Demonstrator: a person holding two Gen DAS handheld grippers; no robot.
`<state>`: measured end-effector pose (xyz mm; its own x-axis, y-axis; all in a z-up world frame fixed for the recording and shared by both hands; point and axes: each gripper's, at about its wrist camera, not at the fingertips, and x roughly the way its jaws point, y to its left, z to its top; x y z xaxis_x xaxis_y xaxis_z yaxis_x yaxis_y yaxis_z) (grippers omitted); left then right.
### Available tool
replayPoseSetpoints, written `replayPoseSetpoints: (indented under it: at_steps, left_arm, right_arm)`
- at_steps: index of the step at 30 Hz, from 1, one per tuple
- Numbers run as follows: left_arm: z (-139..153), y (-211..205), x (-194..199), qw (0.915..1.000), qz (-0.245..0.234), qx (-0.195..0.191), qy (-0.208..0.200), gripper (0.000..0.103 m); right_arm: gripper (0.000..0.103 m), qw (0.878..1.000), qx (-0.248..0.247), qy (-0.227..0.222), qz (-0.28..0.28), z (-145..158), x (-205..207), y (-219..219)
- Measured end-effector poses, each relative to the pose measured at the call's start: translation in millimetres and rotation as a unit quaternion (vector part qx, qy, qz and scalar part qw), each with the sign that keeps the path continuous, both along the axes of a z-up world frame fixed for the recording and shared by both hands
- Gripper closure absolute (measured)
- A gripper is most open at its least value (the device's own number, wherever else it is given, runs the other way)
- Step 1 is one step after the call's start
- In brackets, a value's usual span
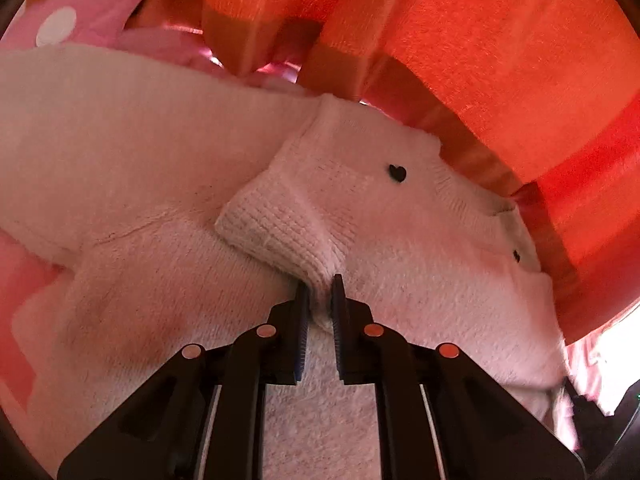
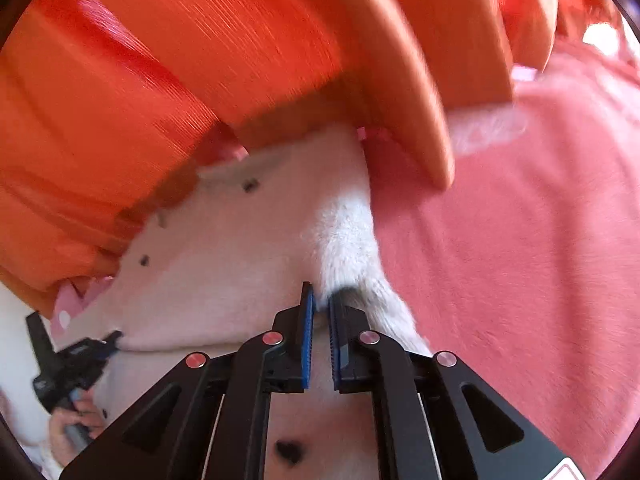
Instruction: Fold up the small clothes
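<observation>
A small white knitted cardigan [image 1: 400, 220] with black heart buttons [image 1: 397, 173] lies spread out, its ribbed cuff [image 1: 272, 228] folded over the body. My left gripper [image 1: 320, 292] is shut on a pinch of the knit just below that cuff. In the right wrist view the same cardigan [image 2: 224, 264] lies on a pink cover [image 2: 520, 240]. My right gripper [image 2: 322, 300] is shut on a raised ridge of the white fabric near the cardigan's right edge. At lower left, the left gripper [image 2: 115, 337] grips the cardigan's other edge, carried by a hand [image 2: 72, 420].
Orange fabric and orange wooden parts [image 2: 400, 100] rise close behind the cardigan and overhang its far edge [image 1: 480, 60]. A pink cloth with white dots [image 1: 60, 24] lies at the far left. The pink cover stretches away to the right.
</observation>
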<state>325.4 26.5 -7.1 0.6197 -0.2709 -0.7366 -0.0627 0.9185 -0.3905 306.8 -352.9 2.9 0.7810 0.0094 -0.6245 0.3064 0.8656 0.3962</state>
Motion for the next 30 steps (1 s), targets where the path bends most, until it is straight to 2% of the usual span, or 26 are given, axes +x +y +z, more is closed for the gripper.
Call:
replayPoseSetpoints:
  at_steps: [2, 4, 5, 7, 8, 12, 13, 14, 15, 19, 21, 23, 25, 26, 27, 30]
  left_arm:
    - [3, -6, -1, 0.9997, -0.005, 0.025, -0.004, 0.092]
    - [3, -11, 1, 0.999, -0.007, 0.043, -0.005, 0.092]
    - [4, -13, 0, 0.9987, -0.008, 0.05, -0.006, 0.092]
    - [4, -18, 1, 0.9979, -0.01, 0.063, -0.007, 0.091]
    - [3, -14, -3, 0.9977, -0.011, 0.067, -0.008, 0.091]
    - [2, -16, -2, 0.9966, -0.018, 0.08, -0.011, 0.091]
    - [2, -17, -2, 0.9966, -0.018, 0.08, -0.012, 0.091]
    - [2, -16, -2, 0.9966, -0.018, 0.08, -0.012, 0.091]
    - [2, -15, -2, 0.9966, -0.018, 0.08, -0.012, 0.091]
    - [2, -15, -4, 0.9967, -0.021, 0.077, -0.011, 0.091]
    - [4, -10, -7, 0.9975, -0.02, 0.066, -0.012, 0.089]
    - [12, 6, -18, 0.9991, -0.009, 0.035, -0.021, 0.089]
    - [23, 37, -31, 0.9992, 0.007, 0.018, -0.034, 0.077]
    - [27, 55, -35, 0.9989, 0.022, 0.016, -0.039, 0.064]
    - [30, 77, -38, 0.998, 0.043, 0.019, -0.043, 0.059]
    - [37, 163, -36, 0.9898, 0.13, 0.048, -0.033, 0.055]
  right_arm:
    - [0.097, 1.0, -0.018, -0.018, -0.002, 14, -6, 0]
    - [0.097, 1.0, -0.015, -0.009, 0.012, 15, 10, -5]
    - [0.097, 1.0, -0.019, 0.007, 0.015, 7, 24, -6]
    - [0.097, 0.997, -0.029, 0.069, 0.024, -23, 59, 3]
    - [0.102, 0.995, -0.027, 0.088, 0.027, -37, 67, 4]
    - [0.099, 0.998, -0.036, 0.042, 0.024, -17, 47, 12]
    - [0.099, 0.997, -0.053, 0.045, 0.025, -18, 46, 16]
    - [0.099, 0.993, -0.078, 0.081, 0.03, -31, 53, 21]
    - [0.1, 0.992, -0.079, 0.094, 0.035, -40, 57, 21]
    - [0.098, 0.995, -0.063, 0.069, 0.024, -17, 39, 23]
    - [0.098, 0.995, -0.073, 0.059, 0.025, -11, 23, 29]
    - [0.098, 0.994, -0.081, 0.06, 0.036, -15, 3, 41]
    - [0.096, 0.991, -0.1, 0.072, 0.047, -26, -9, 51]
    - [0.093, 0.99, -0.099, 0.086, 0.053, -33, -12, 54]
    - [0.093, 0.991, -0.091, 0.087, 0.052, -34, -11, 52]
    - [0.093, 0.992, -0.077, 0.086, 0.045, -34, -11, 48]
